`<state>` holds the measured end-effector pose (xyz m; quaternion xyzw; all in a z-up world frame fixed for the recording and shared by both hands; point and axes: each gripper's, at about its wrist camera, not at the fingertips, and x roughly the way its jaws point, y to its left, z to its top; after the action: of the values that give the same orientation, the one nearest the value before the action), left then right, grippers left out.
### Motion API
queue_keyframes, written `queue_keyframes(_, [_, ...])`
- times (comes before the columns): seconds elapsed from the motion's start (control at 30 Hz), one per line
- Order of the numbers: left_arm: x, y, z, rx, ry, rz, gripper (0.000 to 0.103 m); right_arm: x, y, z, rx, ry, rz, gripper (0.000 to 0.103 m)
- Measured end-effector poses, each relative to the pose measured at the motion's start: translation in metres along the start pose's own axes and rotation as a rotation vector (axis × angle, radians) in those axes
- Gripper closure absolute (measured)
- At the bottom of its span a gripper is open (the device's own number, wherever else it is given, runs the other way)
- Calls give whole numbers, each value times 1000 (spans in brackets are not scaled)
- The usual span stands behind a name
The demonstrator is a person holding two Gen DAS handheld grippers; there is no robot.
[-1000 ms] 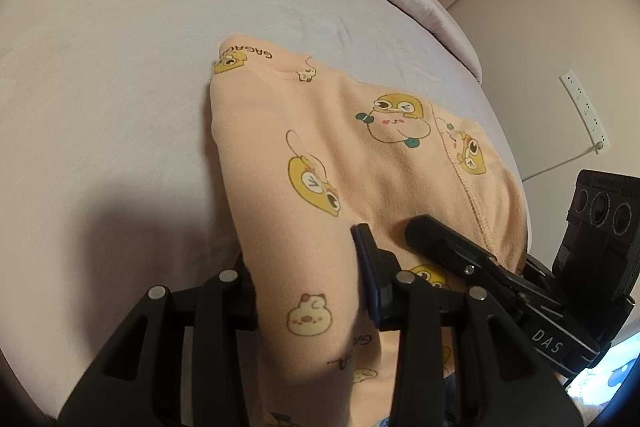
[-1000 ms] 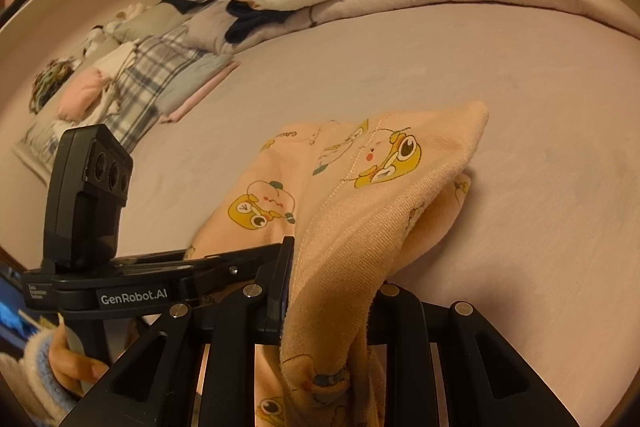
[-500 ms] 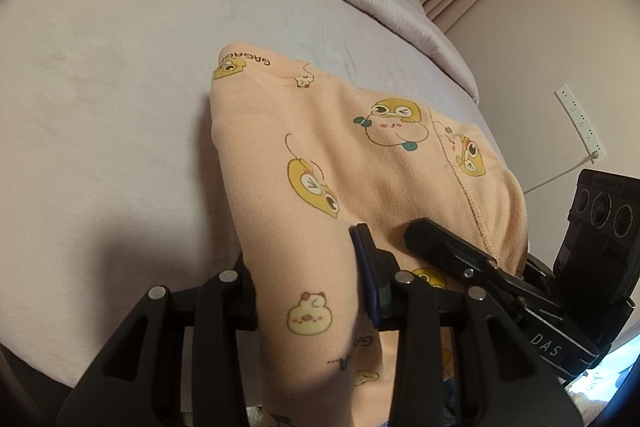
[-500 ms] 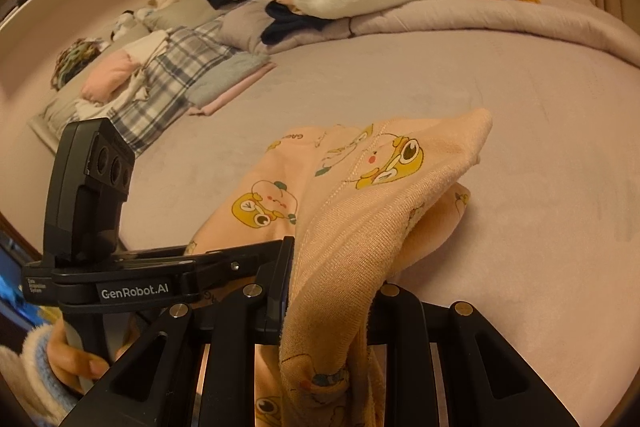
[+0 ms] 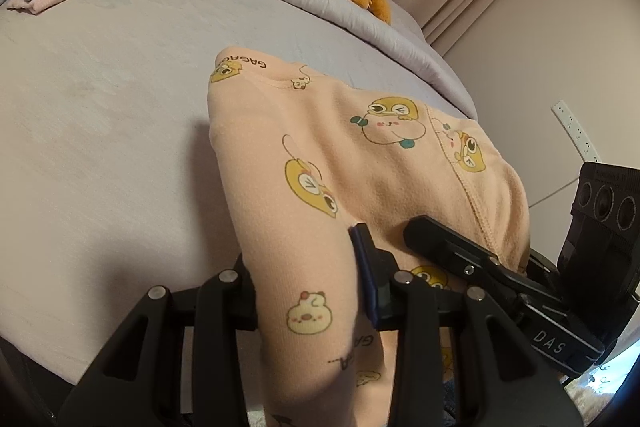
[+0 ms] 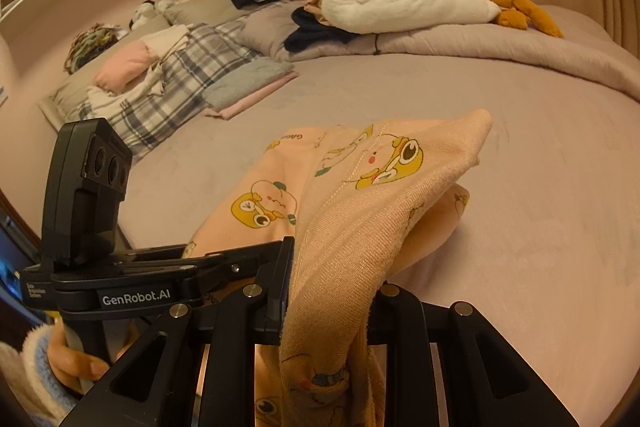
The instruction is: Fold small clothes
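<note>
A small peach garment (image 5: pixel 320 163) printed with yellow cartoon characters drapes from both grippers down onto the mauve bed (image 5: pixel 100 107). My left gripper (image 5: pixel 308 287) is shut on a bunched fold of its near edge. My right gripper (image 6: pixel 328 291) is shut on another fold of the same garment (image 6: pixel 360 211), which hangs over its fingers and hides the pads. The far part of the cloth rests on the bed. In the left wrist view the right gripper (image 5: pixel 424 231) sits just to the right, close alongside. A hand (image 6: pixel 68 359) in a fluffy sleeve holds the left gripper's handle.
Folded grey and pink clothes (image 6: pixel 248 87) lie at the bed's far left beside a plaid pile (image 6: pixel 172 91). A rolled quilt (image 6: pixel 500 47) carries a white plush (image 6: pixel 404 1) with orange feet. A wall with a power strip (image 5: pixel 574 131) stands at the right.
Both grippers have risen and tilted up with the garment still in them, so more of the bed's far end and the room shows. The cloth has lifted slightly off the bed.
</note>
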<state>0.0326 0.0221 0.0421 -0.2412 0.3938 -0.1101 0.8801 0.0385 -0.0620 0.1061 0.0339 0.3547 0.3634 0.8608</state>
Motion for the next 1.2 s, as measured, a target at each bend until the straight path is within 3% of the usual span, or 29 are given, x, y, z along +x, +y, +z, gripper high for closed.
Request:
queue_keyframes(0.6, [-23, 15, -15, -22, -24, -10, 67, 9, 9, 10, -19, 7, -1, 78])
queue_keyframes(1.2, [-24, 23, -3, -20, -29, -13, 67, 20, 9, 16, -16, 11, 3, 78])
